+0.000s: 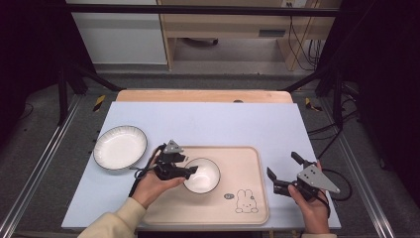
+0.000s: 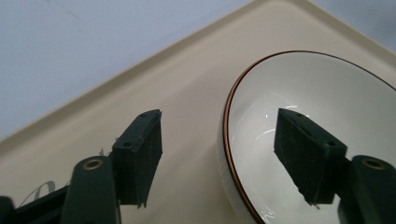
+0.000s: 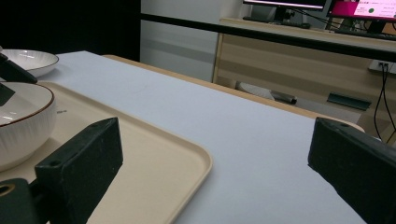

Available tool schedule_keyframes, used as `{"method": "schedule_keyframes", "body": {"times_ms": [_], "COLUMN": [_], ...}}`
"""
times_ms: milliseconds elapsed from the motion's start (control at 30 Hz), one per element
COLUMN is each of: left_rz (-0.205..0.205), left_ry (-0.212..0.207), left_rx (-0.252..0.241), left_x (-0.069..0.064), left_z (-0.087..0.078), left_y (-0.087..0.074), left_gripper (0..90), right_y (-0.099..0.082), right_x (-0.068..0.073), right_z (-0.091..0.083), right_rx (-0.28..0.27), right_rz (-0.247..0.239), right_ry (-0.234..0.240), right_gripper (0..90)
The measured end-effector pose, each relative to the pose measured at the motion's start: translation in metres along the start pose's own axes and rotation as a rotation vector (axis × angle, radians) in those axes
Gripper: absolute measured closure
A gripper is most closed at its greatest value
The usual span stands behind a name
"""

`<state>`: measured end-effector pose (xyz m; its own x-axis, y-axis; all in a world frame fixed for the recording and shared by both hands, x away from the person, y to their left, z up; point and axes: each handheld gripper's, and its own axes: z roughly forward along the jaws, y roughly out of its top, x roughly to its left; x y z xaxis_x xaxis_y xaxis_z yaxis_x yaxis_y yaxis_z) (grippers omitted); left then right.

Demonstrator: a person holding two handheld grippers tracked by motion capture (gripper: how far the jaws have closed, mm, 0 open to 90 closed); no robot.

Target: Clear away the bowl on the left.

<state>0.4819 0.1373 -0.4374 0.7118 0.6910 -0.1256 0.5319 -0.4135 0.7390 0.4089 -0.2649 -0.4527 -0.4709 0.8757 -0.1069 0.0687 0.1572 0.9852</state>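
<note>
Left gripper view: left gripper point(image 2: 219, 156) spread, jaws straddling the rim of the small white brown-rimmed ceramic bowl point(image 2: 327, 121), pads clear. Bowl likely rigid, glazed, slippery, breakable; pinch the rim wall squarely. Bowl sits mid-tray on the beige plastic tray point(image 1: 250, 163); right gripper point(image 1: 286, 169) spread, empty.

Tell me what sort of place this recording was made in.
Probably a lab or office workroom set up for recording. A black metal frame surrounds the table, a monitor sits on a wooden desk behind, and loose cables hang beside it.
</note>
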Motion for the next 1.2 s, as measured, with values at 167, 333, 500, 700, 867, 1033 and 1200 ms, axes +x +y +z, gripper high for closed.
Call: {"method": "schedule_keyframes", "body": {"times_ms": [167,333,500,700,867,1033,1200], "left_rz": [0.013,0.028,0.084,0.118,0.126,0.137,0.152], "left_ry": [-0.012,-0.015,-0.024,-0.028,-0.008,-0.008,-0.021], "left_rx": [-0.038,-0.075,-0.112,-0.159,-0.197,-0.231,-0.263], "left_x": [-0.001,-0.003,-0.005,-0.009,-0.010,-0.010,-0.008], "left_z": [-0.004,-0.007,-0.009,-0.012,-0.015,-0.019,-0.023], "left_y": [0.001,0.001,0.002,0.003,0.004,0.004,0.002], "left_gripper": [26.0,18.8,14.1,12.2,12.0,12.0,12.0], "right_y": [0.000,0.000,0.000,0.000,0.000,0.000,0.000], "right_x": [0.000,0.000,0.000,0.000,0.000,0.000,0.000], "right_z": [0.000,0.000,0.000,0.000,0.000,0.000,0.000], "right_rx": [0.001,0.003,0.003,0.001,0.002,0.002,0.001], "right_rz": [-0.002,-0.001,-0.002,-0.002,-0.001,-0.001,-0.002], "right_ry": [0.002,0.001,0.002,0.001,0.001,0.002,0.001], "right_gripper": [3.3,3.3,3.3,3.3,3.3,3.2,3.3]}}
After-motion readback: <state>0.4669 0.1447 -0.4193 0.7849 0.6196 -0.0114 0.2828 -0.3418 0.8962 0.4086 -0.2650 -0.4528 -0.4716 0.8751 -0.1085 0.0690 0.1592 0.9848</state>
